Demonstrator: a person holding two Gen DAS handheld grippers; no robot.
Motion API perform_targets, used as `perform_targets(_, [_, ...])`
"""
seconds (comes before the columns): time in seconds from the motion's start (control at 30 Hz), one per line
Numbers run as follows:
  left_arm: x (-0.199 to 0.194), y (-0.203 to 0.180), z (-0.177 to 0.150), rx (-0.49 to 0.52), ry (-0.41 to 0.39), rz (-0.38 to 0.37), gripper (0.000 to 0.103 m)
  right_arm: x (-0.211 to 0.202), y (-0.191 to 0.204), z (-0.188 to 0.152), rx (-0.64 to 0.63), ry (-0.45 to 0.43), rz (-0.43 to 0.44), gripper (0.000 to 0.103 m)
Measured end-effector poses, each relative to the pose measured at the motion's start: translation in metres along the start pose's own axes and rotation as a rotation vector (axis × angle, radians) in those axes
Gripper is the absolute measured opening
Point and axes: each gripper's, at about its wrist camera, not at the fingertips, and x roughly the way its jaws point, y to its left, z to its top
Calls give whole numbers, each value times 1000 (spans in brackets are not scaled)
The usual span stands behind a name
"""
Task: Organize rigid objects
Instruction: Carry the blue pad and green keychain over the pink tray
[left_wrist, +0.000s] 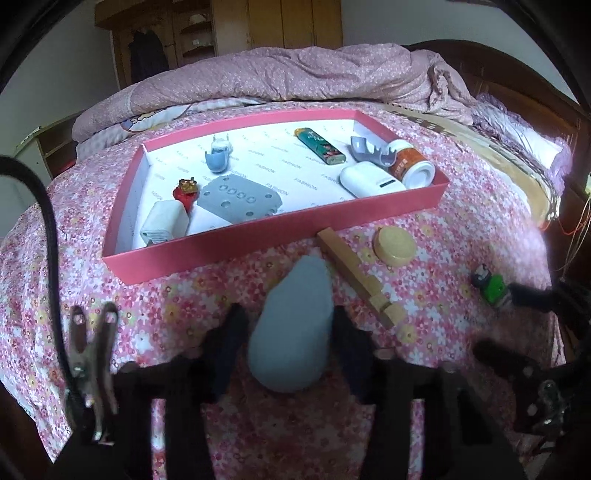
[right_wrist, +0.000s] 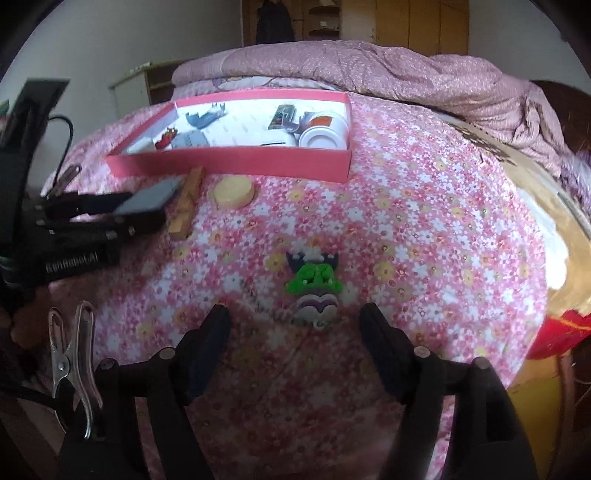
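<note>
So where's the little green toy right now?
The green toy lies on the flowered bedspread, just ahead of the open right hand-held gripper. In the right wrist view it sits outside the red box, nearer than the yellow lid.

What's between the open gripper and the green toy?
Nothing but flowery bedsheet. In the right wrist view, the right hand-held gripper sits open just before the green toy.
</note>
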Motion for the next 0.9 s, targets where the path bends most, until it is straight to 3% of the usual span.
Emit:
perform_targets(0.07, [-2,-1,-1,10,6,0,44,1,0,1,-3,3,-6,74])
perform_targets(0.13, [-7,-7,-2,30,6,-27,44,0,3,1,-18,-2,-12,66])
perform_targets(0.2, [-13,-11,-2,30,-2,-50,44,-2,7,3,-41,-11,-10,30])
perform_targets(0.23, [-16,-13,-2,31,-5,-56,44,-3,11,2,-57,-14,-16,24])
perform_targets(0.43, [-30,-7,2,-15,-10,-72,44,-3,17,6,-93,-6,-7,23])
perform_targets(0.53, [-40,-3,6,-29,-32,-61,44,-7,14,17,-40,-10,82,22])
perform_targets(0.73, [-57,-1,22,-24,-82,-34,44,-15,11,42,22,-37,177,20])
perform_targets(0.77, [-59,0,25,-24,-87,-31,44,-17,10,47,26,-45,181,18])
perform_targets(0.8, [-60,1,28,-24,-92,-30,44,-17,9,50,26,-50,180,4])
perform_targets(0.9, [-62,6,37,-34,-107,-29,44,-19,8,62,31,-67,183,4])
